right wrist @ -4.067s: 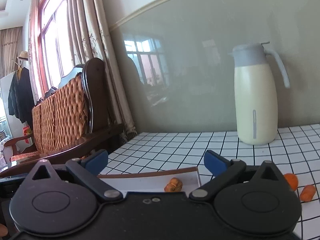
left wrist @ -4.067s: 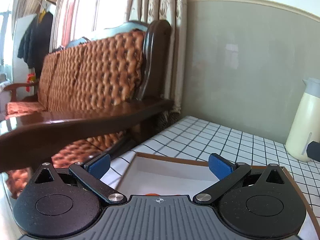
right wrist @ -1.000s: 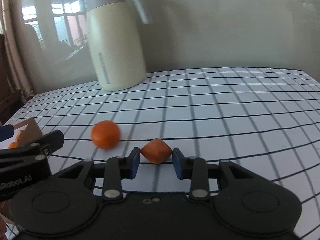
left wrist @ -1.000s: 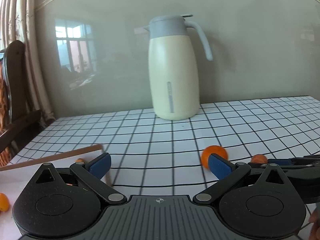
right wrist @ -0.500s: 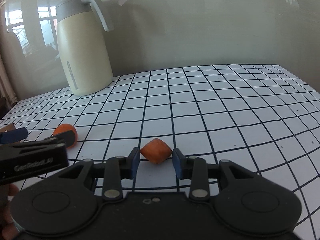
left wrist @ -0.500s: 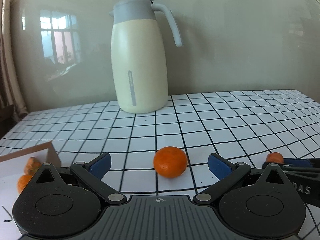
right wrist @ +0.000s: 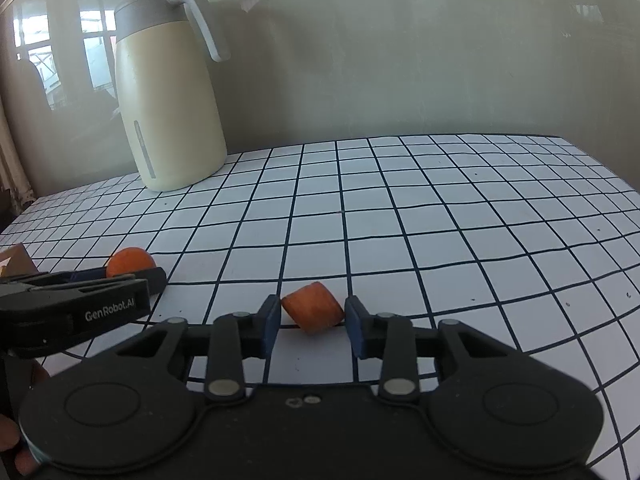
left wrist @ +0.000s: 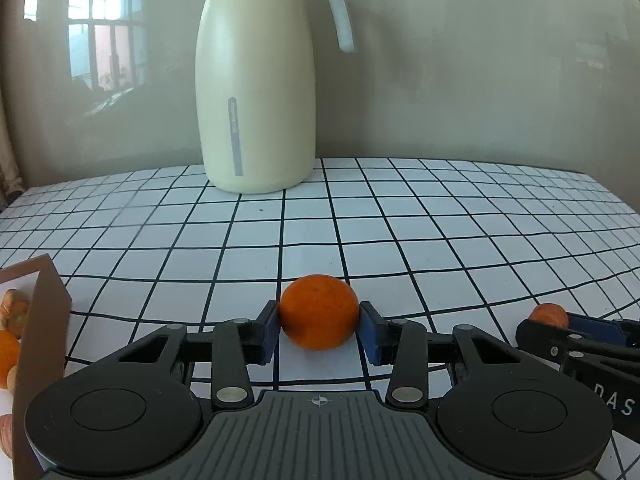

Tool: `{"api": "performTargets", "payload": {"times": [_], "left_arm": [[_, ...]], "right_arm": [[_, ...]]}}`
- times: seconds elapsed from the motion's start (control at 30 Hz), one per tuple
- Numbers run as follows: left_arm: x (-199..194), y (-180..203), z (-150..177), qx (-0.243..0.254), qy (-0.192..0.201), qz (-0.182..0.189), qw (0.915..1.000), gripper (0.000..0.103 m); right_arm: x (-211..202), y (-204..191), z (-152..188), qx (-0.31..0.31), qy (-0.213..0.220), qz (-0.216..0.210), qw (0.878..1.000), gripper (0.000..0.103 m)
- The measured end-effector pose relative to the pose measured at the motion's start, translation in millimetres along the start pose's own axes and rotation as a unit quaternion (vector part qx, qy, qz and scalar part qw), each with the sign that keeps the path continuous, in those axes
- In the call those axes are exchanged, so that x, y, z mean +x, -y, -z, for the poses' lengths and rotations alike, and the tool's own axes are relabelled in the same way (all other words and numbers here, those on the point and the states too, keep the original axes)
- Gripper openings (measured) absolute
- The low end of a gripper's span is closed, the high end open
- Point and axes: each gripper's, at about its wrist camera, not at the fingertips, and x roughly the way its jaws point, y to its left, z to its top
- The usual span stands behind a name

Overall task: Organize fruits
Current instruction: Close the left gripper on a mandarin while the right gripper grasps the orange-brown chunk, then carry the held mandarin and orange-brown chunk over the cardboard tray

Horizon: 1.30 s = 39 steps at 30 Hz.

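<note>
A round orange (left wrist: pixel 319 308) rests on the checked tablecloth between the blue pads of my left gripper (left wrist: pixel 319 322). Its jaws are closing and both pads touch the fruit's sides. My right gripper (right wrist: pixel 312 320) is shut on a small, blunt orange fruit (right wrist: pixel 313 307) that sits low over the cloth. In the right wrist view the left gripper (right wrist: pixel 120 280) lies to the left with the round orange (right wrist: pixel 129 261) showing behind its fingers. In the left wrist view the small fruit (left wrist: pixel 549 314) peeks above the right gripper's fingers at the far right.
A cream jug (left wrist: pixel 256 92) with a grey lid stands by the wall at the back. A brown cardboard box (left wrist: pixel 44 308) with several orange fruits (left wrist: pixel 8 352) inside is at the left edge. The checked tablecloth (right wrist: pixel 440 220) stretches off to the right.
My left gripper came up to the round orange and its wide-open jaws closed in on it. The right gripper kept its hold on the small fruit.
</note>
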Motion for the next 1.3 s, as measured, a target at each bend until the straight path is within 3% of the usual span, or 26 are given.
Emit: {"api": "performTargets", "payload": {"times": [0.27, 0.87, 1.03, 1.3], "left_arm": [[-12.1, -0.9, 5.1, -0.002, 0.007, 0.014, 0.9999, 0.041], [-91.1, -15.6, 30.1, 0.037, 0.022, 0.057, 0.9974, 0.041], [-110.9, -25.9, 35.6, 0.035, 0.027, 0.053, 0.9976, 0.041], [-144.3, -53.5, 41.9, 0.007, 0.047, 0.017, 0.9987, 0.041]], "right_arm": [[-7.9, -2.5, -0.2, -0.01, 0.01, -0.003, 1.0, 0.026], [-67.8, -18.3, 8.8, -0.028, 0.016, -0.091, 0.995, 0.026], [-80.5, -28.2, 8.7, -0.033, 0.021, -0.112, 0.993, 0.026], [-95.7, -61.2, -0.5, -0.046, 0.043, -0.159, 0.985, 0.026]]}}
